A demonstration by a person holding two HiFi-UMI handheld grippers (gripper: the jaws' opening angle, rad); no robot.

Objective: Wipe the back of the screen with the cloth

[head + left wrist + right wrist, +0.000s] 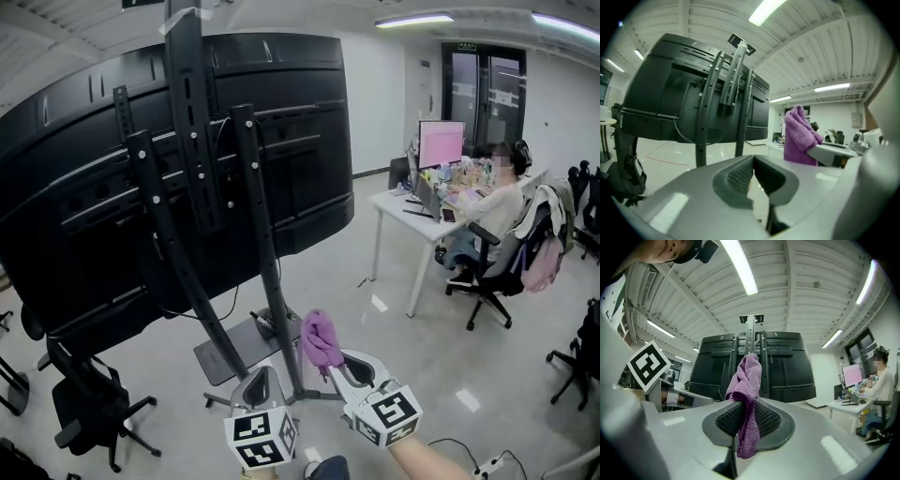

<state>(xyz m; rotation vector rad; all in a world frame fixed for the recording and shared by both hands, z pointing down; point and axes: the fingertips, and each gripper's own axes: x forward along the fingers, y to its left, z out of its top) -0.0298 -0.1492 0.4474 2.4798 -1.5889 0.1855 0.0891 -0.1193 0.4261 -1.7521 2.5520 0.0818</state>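
Cloth (749,376) clamped in right gripper (746,414), well apart from screen (75,216) lower edge

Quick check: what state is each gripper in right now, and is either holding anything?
Left gripper: closed, nothing between its jaws.
Right gripper: closed on the cloth.

Both grippers were held low and near, side by side, pointing toward the far side. The left gripper (262,377) had its jaws pressed together with nothing between them. The right gripper (336,364), just to its right and angled slightly left, had its jaws clamped on a purple cloth (320,339). The bare right forearm (427,461) showed behind it.
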